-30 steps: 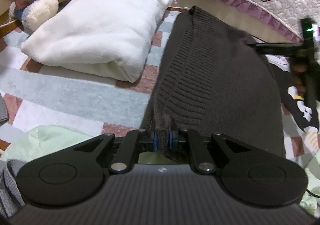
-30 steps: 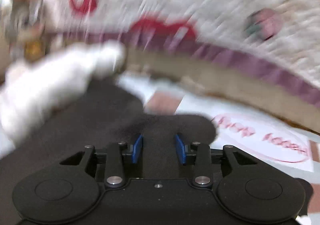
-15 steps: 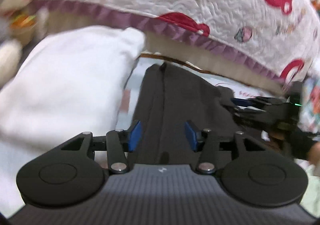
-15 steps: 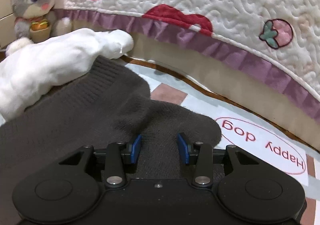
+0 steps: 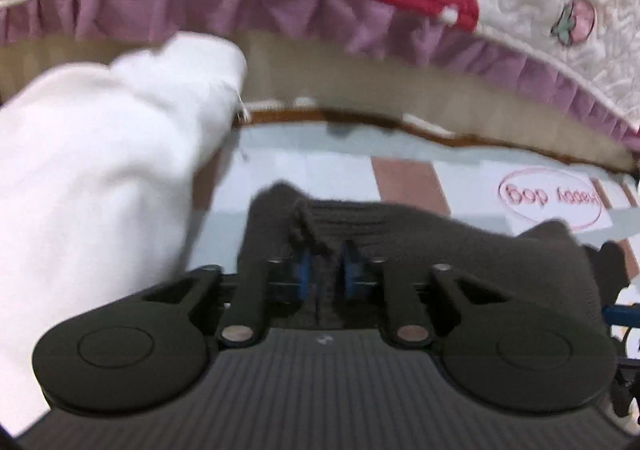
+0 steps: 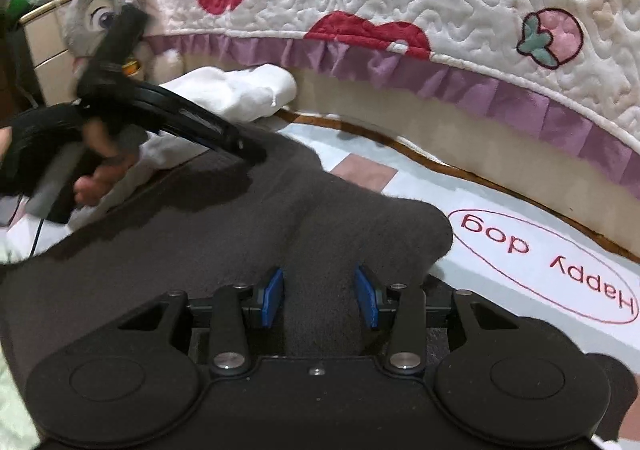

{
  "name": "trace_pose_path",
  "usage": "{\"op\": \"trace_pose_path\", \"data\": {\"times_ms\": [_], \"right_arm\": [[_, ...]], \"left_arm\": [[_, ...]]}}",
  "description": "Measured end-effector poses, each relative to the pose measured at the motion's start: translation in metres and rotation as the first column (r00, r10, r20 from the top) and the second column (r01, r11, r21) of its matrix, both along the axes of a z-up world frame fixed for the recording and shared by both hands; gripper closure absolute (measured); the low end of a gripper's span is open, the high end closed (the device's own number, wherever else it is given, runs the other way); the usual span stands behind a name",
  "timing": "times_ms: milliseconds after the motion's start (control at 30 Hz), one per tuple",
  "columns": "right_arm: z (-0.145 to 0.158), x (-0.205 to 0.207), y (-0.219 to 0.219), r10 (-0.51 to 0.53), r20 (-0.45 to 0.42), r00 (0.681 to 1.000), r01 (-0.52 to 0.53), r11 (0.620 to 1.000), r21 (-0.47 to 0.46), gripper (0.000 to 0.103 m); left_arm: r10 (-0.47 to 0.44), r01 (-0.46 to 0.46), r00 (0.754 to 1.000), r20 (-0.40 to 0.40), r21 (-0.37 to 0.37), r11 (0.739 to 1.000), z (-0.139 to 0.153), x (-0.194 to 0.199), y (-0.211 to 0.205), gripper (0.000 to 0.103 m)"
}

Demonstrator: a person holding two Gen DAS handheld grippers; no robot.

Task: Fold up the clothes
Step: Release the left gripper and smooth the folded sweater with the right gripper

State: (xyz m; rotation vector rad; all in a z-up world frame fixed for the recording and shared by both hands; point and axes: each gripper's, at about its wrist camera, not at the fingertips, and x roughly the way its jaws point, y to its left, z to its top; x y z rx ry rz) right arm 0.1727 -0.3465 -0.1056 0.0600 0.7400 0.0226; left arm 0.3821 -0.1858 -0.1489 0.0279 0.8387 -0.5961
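Note:
A dark grey knit sweater (image 6: 168,234) lies on the checked play mat (image 6: 500,246). In the left wrist view, my left gripper (image 5: 323,273) is shut on a raised fold at the far edge of the sweater (image 5: 440,238). In the right wrist view, my right gripper (image 6: 318,296) is open with a ridge of the sweater between its blue pads (image 6: 272,296). The left gripper, held in a hand, also shows in the right wrist view (image 6: 240,146) at the sweater's far left edge.
A folded white garment (image 5: 96,178) lies left of the sweater, also in the right wrist view (image 6: 240,90). A quilted bed cover with purple trim (image 6: 440,10) hangs behind. A plush rabbit (image 6: 100,10) sits at the far left. A "Happy dog" print (image 6: 548,262) is on the mat.
My left gripper moved forward to the sweater's far edge and shut on a fold there; it was open half a second ago. The right gripper stays open over the sweater.

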Motion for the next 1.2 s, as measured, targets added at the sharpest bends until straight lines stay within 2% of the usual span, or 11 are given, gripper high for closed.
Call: {"op": "trace_pose_path", "data": {"times_ms": [133,233,367,467,533,667,833,967,1000,1100,1200], "right_arm": [[0.015,-0.007,-0.006,-0.008,0.046,0.999,0.007,1.000,0.025,0.057],[0.025,-0.005,0.004,0.002,0.098,0.995,-0.004,1.000,0.022,0.057],[0.013,0.016,0.038,0.095,0.027,0.995,-0.093,0.994,-0.056,0.057],[-0.013,0.029,0.066,0.110,-0.075,0.991,-0.124,0.969,-0.214,0.055],[-0.015,0.030,0.065,0.082,-0.066,0.994,-0.092,0.979,-0.181,0.055],[-0.012,0.035,0.057,0.093,-0.097,0.991,-0.107,0.984,-0.144,0.055],[0.004,0.025,0.062,0.068,-0.057,0.996,-0.074,0.991,-0.108,0.055],[0.004,-0.002,0.098,0.157,-0.009,0.988,-0.156,0.978,-0.139,0.056],[0.002,-0.005,0.102,0.171,-0.020,0.985,-0.172,0.981,-0.090,0.047],[-0.010,-0.015,0.115,0.131,-0.023,0.991,-0.132,0.988,-0.082,0.043],[-0.009,-0.022,0.132,0.142,-0.022,0.990,-0.144,0.982,-0.122,0.043]], "left_arm": [[0.047,-0.058,0.981,0.187,0.053,0.997,0.025,-0.013,0.014,0.095],[0.045,-0.066,0.981,0.189,0.107,0.992,0.011,-0.005,0.013,0.095],[0.036,-0.067,0.986,0.164,0.184,0.981,-0.023,0.001,0.005,0.093],[0.066,-0.086,0.983,0.170,0.108,0.990,-0.005,-0.015,0.018,0.082],[0.081,-0.092,0.982,0.170,0.052,0.994,0.009,-0.029,0.028,0.077],[-0.083,0.079,0.981,0.175,0.031,0.996,0.020,-0.081,0.036,0.067],[-0.132,0.128,0.991,0.021,0.143,0.981,-0.013,-0.114,0.045,0.066],[-0.062,0.041,0.996,0.068,0.276,0.960,-0.017,-0.139,0.062,0.065],[-0.059,0.033,0.995,0.081,0.294,0.955,-0.013,-0.145,0.067,0.065],[0.011,-0.006,0.999,-0.030,0.163,0.987,-0.016,-0.158,0.100,0.065],[0.059,-0.054,0.997,-0.048,0.094,0.994,-0.017,-0.170,0.127,0.064]]}}
